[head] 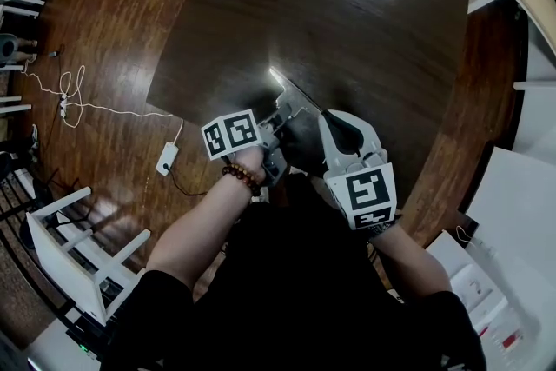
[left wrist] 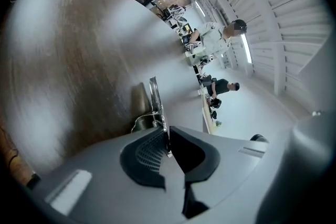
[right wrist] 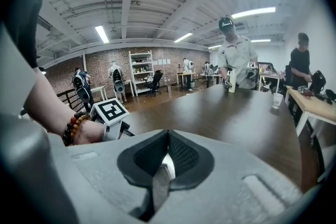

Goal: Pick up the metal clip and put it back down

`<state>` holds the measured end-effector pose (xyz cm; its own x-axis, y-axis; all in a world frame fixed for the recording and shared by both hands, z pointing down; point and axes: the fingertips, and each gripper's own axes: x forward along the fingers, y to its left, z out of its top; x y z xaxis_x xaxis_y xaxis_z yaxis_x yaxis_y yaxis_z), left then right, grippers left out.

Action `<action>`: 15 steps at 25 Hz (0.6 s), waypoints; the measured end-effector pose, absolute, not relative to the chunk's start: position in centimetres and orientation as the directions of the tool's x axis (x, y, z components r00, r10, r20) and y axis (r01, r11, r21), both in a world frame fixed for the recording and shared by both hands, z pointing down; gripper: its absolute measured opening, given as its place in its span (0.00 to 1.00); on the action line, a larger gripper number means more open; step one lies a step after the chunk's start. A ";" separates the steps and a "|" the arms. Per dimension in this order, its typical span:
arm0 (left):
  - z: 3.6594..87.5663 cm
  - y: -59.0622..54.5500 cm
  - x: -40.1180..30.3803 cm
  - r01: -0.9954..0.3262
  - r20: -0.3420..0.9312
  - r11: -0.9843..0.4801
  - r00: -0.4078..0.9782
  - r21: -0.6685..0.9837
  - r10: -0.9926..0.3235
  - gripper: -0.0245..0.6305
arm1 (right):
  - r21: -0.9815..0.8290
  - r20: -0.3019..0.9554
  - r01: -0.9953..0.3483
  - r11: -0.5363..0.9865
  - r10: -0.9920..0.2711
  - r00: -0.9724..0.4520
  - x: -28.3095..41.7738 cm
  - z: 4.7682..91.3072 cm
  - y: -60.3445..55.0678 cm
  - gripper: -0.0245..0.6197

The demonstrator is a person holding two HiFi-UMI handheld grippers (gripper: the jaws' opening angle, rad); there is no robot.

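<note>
- Head view: the thin, shiny metal clip is at the near edge of the dark wooden table, between my left gripper and right gripper.
- Left gripper view: the jaws are clamped on the clip's blade. I judge the grasp made, but I can't tell if the clip is lifted.
- Right gripper view: the jaws are pinched on a bright metal strip, apparently the same clip. Setting it down is still to come.

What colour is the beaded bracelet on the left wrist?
Reddish-brown beaded bracelet; clearest in the right gripper view.
</note>
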<state>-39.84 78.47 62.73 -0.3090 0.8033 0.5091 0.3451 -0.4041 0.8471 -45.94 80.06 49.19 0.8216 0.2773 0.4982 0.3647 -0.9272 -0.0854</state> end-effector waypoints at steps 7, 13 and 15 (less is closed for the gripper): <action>60.7 78.7 -39.8 0.408 0.497 -0.366 -0.282 0.836 0.821 0.07 | -0.094 0.476 0.340 -0.936 0.258 0.841 -46.0 48.6 80.0 0.03; 57.8 78.2 -38.6 0.473 0.478 -0.334 -0.224 0.815 0.849 0.07 | -0.096 0.450 0.303 -0.948 0.231 0.863 -45.3 47.8 79.9 0.03; 56.4 77.8 -38.0 0.499 0.468 -0.318 -0.208 0.806 0.859 0.07 | -0.094 0.439 0.286 -0.954 0.218 0.872 -44.7 47.3 79.4 0.03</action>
<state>-38.00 77.79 56.41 -0.2079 0.8588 0.4682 0.4992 -0.3184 0.8059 -44.70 79.41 47.25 0.8717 0.2179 0.4389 0.2856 -0.9537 -0.0939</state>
